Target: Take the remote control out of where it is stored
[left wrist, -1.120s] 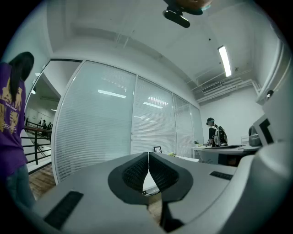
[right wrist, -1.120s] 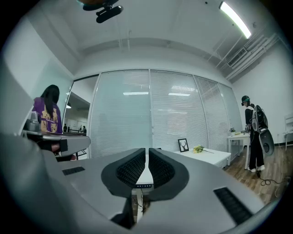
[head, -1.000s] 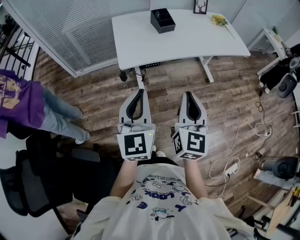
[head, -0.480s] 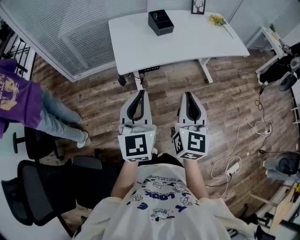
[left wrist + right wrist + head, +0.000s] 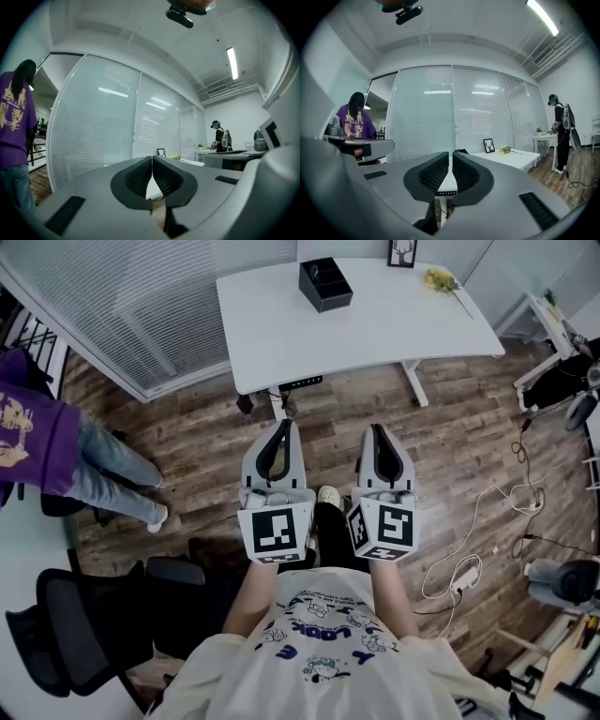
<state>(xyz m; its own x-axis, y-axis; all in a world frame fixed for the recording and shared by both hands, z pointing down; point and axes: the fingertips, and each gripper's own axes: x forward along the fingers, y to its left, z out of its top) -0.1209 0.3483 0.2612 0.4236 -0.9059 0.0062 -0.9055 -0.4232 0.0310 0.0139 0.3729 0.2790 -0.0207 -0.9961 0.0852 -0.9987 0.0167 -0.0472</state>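
Note:
A black open box (image 5: 325,283) stands at the back of the white desk (image 5: 375,324); no remote control can be made out in or around it. Both grippers hang side by side over the wooden floor, short of the desk and pointing toward it. My left gripper (image 5: 283,424) is shut with nothing between its jaws, and its own view shows the pads (image 5: 140,176) meeting at the tips. My right gripper (image 5: 376,427) is likewise shut and empty, as its own view confirms (image 5: 451,155). In that view the black box (image 5: 461,151) shows small beyond the tips.
A picture frame (image 5: 401,253) and yellow flowers (image 5: 439,279) sit on the desk's far side. A person in purple (image 5: 42,442) stands at the left. A black office chair (image 5: 84,634) is near left. Cables and a power strip (image 5: 459,573) lie at the right. Another person (image 5: 560,136) stands far right.
The grippers hold the same pose, both shut. The view has shifted slightly over the floor, a shoe now shows between the grippers, and the person in purple has drifted left.

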